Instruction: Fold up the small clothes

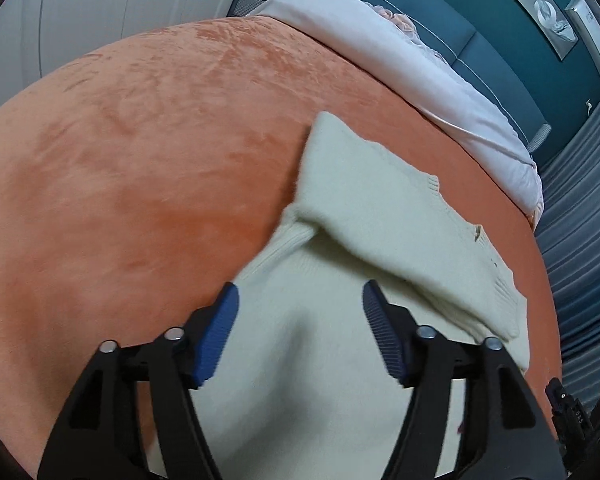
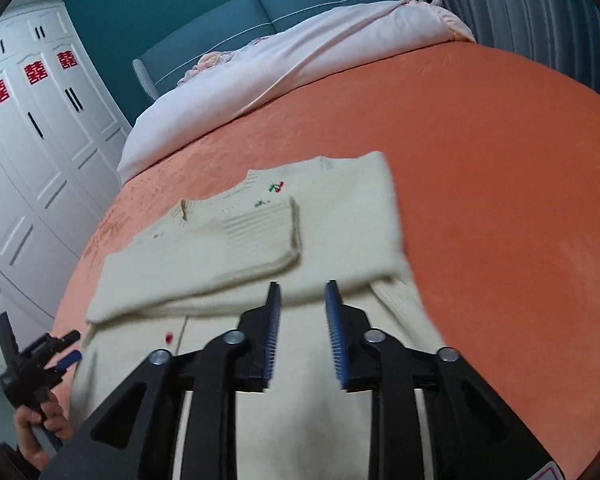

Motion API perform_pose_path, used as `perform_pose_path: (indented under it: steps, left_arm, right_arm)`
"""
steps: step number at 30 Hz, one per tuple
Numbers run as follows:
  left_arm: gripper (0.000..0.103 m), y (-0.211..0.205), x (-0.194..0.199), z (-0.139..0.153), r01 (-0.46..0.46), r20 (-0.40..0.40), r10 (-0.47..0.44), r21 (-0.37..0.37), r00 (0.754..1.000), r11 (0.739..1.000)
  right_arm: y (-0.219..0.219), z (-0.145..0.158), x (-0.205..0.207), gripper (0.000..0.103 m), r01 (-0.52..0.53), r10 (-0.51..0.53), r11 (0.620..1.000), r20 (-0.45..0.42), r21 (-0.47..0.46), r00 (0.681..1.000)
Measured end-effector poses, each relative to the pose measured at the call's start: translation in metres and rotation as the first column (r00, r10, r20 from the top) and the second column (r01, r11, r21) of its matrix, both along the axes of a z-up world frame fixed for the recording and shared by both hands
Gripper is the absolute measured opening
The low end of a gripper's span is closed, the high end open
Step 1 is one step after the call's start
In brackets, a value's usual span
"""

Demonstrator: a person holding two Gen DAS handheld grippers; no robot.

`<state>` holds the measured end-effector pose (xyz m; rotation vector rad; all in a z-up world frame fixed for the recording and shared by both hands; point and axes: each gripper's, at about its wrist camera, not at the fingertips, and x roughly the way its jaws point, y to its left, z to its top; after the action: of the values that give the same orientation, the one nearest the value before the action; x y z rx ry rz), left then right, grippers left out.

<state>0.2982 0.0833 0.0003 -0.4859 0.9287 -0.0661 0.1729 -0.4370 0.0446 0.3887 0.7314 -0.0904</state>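
A cream knit sweater (image 1: 360, 200) lies flat on the orange bedspread (image 1: 140, 160), with a sleeve folded across its body. In the right wrist view the sweater (image 2: 340, 208) shows a small red and green embroidery (image 2: 276, 188) below the neckline and a ribbed cuff lying over the chest. My left gripper (image 1: 300, 292) hangs open over the sweater's lower part, its blue pads wide apart with nothing between them. My right gripper (image 2: 303, 288) is open with a narrower gap, above the sweater's body and holding nothing. The left gripper (image 2: 71, 348) also shows at the sweater's left edge, held by a hand (image 2: 36, 428).
A white and pink duvet (image 2: 300, 60) is bunched at the head of the bed against a teal headboard (image 2: 260, 12). White wardrobe doors (image 2: 32, 140) stand at the left, a grey curtain (image 2: 520, 8) at the right. Bare orange bedspread (image 2: 500, 180) stretches right of the sweater.
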Motion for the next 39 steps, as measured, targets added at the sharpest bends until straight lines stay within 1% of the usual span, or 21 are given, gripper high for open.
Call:
perform_pose_path:
  steps: [1,2,5,7,12,14,15,17,18,19,20,21,22,23,25,28,30,33,35,37,39]
  left_arm:
    - [0.078,0.014,-0.02,0.001,-0.021,-0.012,0.021,0.001,1.0,1.0]
    - [0.081,0.026,-0.039,0.001,-0.042,-0.022,0.042,-0.012,0.999,0.999]
    - [0.084,0.063,-0.099,-0.008,-0.111,-0.089,0.104,-0.088,0.991,0.99]
    - [0.084,0.074,-0.133,-0.015,-0.121,-0.121,0.105,-0.133,0.987,0.984]
    - [0.093,0.056,-0.171,-0.016,-0.091,-0.136,0.07,-0.154,0.988,0.984]
    - [0.095,0.043,-0.173,-0.018,-0.056,-0.139,0.031,-0.184,0.99,0.981]
    - [0.095,0.036,-0.172,-0.02,-0.048,-0.147,0.02,-0.187,0.989,0.981]
    - [0.095,0.027,-0.17,-0.021,-0.045,-0.149,0.019,-0.172,0.989,0.984]
    - [0.092,0.024,-0.169,-0.02,-0.041,-0.153,0.016,-0.162,0.988,0.986]
    - [0.087,0.021,-0.168,-0.018,-0.031,-0.153,0.006,-0.161,0.988,0.986]
    - [0.059,0.019,-0.166,-0.016,-0.016,-0.155,-0.011,-0.172,0.988,0.985]
    - [0.033,0.018,-0.162,-0.016,0.006,-0.171,-0.041,-0.202,0.984,0.979]
    - [0.02,0.018,-0.161,-0.015,0.005,-0.189,-0.047,-0.213,0.981,0.977]
    - [0.011,0.02,-0.161,-0.011,-0.001,-0.199,-0.042,-0.214,0.979,0.977]
    - [0.01,0.025,-0.167,0.003,-0.003,-0.177,-0.036,-0.212,0.984,0.977]
    - [0.009,0.03,-0.18,0.028,0.023,-0.135,-0.049,-0.186,0.99,0.982]
    - [0.009,0.031,-0.192,0.043,0.046,-0.122,-0.063,-0.14,0.99,0.989]
    - [0.008,0.035,-0.214,0.058,0.095,-0.126,-0.106,-0.092,0.986,0.991]
    - [0.0,0.039,-0.232,0.063,0.135,-0.133,-0.142,-0.062,0.981,0.989]
    - [0.0,0.042,-0.254,0.06,0.165,-0.155,-0.167,-0.025,0.974,0.986]
    - [0.0,0.051,-0.27,0.049,0.177,-0.172,-0.183,-0.047,0.968,0.983]
  right_arm:
    - [-0.006,-0.001,-0.027,0.054,0.005,-0.005,1.0,-0.017,-0.009,1.0]
    - [-0.013,-0.003,-0.055,0.058,0.014,-0.014,1.0,-0.033,-0.013,0.999]
    - [-0.028,-0.021,-0.129,0.059,0.039,-0.039,0.999,-0.124,0.002,0.991]
    - [-0.032,-0.036,-0.166,0.059,0.067,-0.054,0.996,-0.191,0.063,0.98]
    - [-0.025,-0.075,-0.2,0.061,0.112,-0.038,0.959,-0.276,0.26,0.96]
    - [-0.014,-0.078,-0.196,0.066,0.106,-0.04,0.965,-0.265,0.24,0.964]
    - [-0.01,-0.077,-0.194,0.073,0.095,-0.037,0.97,-0.251,0.226,0.967]
    - [-0.001,-0.075,-0.188,0.074,0.082,-0.03,0.972,-0.23,0.219,0.973]
    - [0.001,-0.075,-0.185,0.073,0.07,-0.017,0.969,-0.216,0.238,0.976]
    - [0.003,-0.075,-0.182,0.063,0.061,-0.007,0.964,-0.203,0.257,0.979]
    - [0.004,-0.074,-0.177,0.055,0.058,0.0,0.96,-0.204,0.274,0.979]
    - [0.006,-0.073,-0.172,0.034,0.055,0.007,0.957,-0.212,0.285,0.977]
    - [0.006,-0.071,-0.17,0.013,0.059,0.005,0.956,-0.22,0.287,0.976]
    - [0.006,-0.065,-0.167,0.011,0.057,0.007,0.954,-0.211,0.294,0.977]
    - [0.002,-0.046,-0.169,0.009,0.034,0.015,0.95,-0.153,0.311,0.988]
    - [0.001,-0.013,-0.175,0.008,-0.032,0.058,0.963,-0.089,0.267,0.994]
    - [0.005,0.004,-0.182,0.008,-0.08,0.098,0.972,-0.071,0.222,0.993]
    - [0.011,0.021,-0.201,0.007,-0.161,0.175,0.975,-0.08,0.153,0.981]
    - [0.016,0.025,-0.22,0.003,-0.224,0.235,0.97,-0.114,0.097,0.965]
    - [0.014,0.024,-0.239,0.001,-0.28,0.284,0.959,-0.148,0.048,0.947]
    - [0.012,0.018,-0.257,0.001,-0.299,0.299,0.954,-0.184,0.026,0.936]
